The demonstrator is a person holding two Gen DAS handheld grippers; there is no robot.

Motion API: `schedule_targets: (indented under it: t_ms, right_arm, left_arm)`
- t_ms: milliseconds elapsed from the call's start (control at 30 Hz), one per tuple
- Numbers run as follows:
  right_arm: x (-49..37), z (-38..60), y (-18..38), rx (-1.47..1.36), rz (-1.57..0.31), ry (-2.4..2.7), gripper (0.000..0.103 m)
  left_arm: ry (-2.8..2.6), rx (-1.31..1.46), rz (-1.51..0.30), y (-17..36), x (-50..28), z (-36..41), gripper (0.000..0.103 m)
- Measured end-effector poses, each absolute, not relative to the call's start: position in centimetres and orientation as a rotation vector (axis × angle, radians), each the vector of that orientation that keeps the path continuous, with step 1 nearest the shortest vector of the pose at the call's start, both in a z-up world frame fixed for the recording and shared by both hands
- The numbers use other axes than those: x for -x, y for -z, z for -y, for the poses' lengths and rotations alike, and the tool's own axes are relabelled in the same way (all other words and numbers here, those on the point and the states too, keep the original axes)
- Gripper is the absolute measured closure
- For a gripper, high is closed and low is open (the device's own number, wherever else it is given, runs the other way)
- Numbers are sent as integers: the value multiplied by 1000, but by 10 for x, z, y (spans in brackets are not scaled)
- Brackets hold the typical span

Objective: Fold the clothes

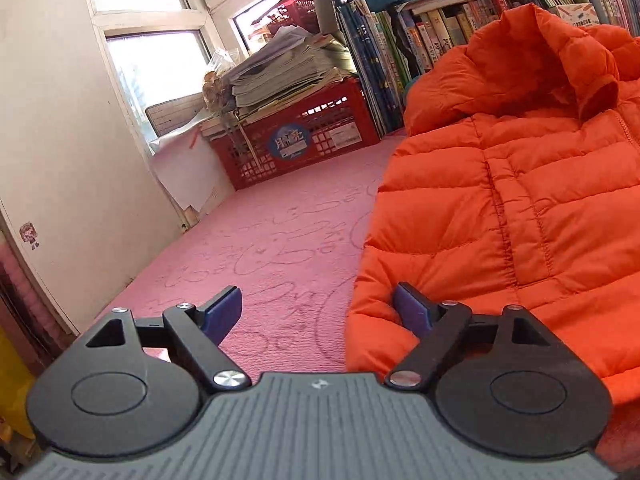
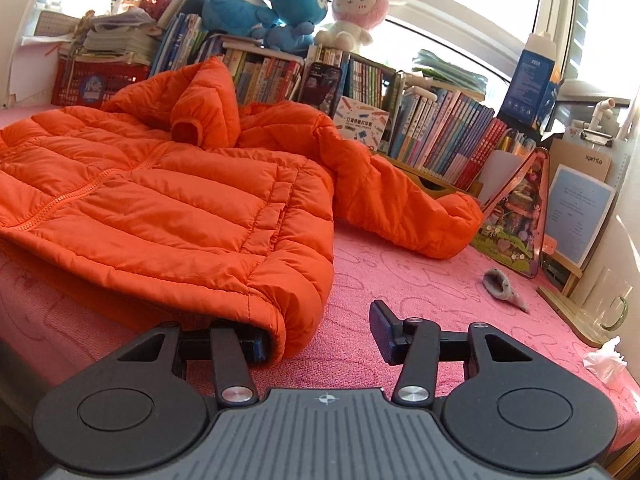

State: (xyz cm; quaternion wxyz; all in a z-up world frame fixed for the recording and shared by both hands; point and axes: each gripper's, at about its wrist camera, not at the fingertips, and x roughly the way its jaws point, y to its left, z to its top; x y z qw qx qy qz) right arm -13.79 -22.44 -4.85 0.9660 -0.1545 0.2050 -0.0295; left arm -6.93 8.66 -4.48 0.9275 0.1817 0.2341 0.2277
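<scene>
Only the right wrist view shows the orange jacket's (image 2: 168, 200) outstretched sleeve (image 2: 400, 204).

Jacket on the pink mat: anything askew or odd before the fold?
Yes. The orange jacket lies front up, but one sleeve trails off sideways toward the books, its cuff near a toy bag. The hood is bunched upright. A crumpled tissue sits at the mat's edge.

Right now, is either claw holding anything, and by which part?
Nothing is held. Both claws are open at the jacket's hem: the left claw straddles its left corner, the right claw straddles its right corner.
</scene>
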Motion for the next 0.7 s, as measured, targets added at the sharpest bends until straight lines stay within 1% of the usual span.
schedule_targets:
  t_ms: [100, 167, 200, 333, 400, 500, 533, 600, 633, 667, 700]
  right_arm:
    - [137, 227, 49, 307, -410, 58, 53]
    - [137, 226, 47, 318, -403, 44, 57]
    - [137, 226, 47, 320, -403, 36, 59]
    - [133, 223, 46, 310, -408, 23, 60]
    - [131, 221, 46, 313, -408, 26, 60]
    - [129, 219, 47, 339, -411, 51, 60]
    - [129, 219, 47, 345, -413, 55, 60]
    - [128, 221, 48, 354, -416, 61, 59]
    - [128, 222, 48, 358, -418, 64, 54]
    - [128, 223, 48, 362, -419, 67, 53]
    - [127, 224, 48, 366, -421, 69, 52]
  left_arm:
    - [-482, -369, -494, 37, 68, -85, 19]
    - [-460, -353, -433, 20, 73, -75, 27]
    - [-447, -344, -399, 11, 77, -70, 28]
    - [-191, -285, -315, -20, 80, -25, 26]
    - [-79, -304, -318, -17, 71, 3, 26]
    - [-102, -455, -375, 12, 48, 27, 26]
    - [-135, -479, -402, 20, 41, 24, 28]
    - [-241, -476, -475, 38, 30, -5, 28]
    - [-304, -439, -491, 43, 33, -29, 27]
    - [-346, -409, -504, 43, 37, -48, 24]
    - [-384, -381, -517, 42, 40, -66, 24]
